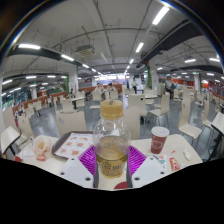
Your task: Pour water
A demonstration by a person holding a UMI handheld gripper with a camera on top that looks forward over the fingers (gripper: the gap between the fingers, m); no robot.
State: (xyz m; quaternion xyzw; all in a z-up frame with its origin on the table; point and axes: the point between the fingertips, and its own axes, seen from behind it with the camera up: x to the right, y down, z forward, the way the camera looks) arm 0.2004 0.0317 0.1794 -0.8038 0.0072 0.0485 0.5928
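Observation:
A clear glass jar (111, 143) with a yellowish lid and a yellowish liquid in its lower part stands upright between my fingers. My gripper (111, 160) is shut on the jar, and both purple pads (88, 159) press against its sides. A red paper cup (159, 139) stands on the white table (180, 148) just ahead and to the right of the fingers, apart from the jar.
A white tray (72, 145) lies on the table to the left of the jar. A small pale packet (41, 148) sits further left. Beyond the table spreads a large canteen hall with rows of tables and chairs (72, 118).

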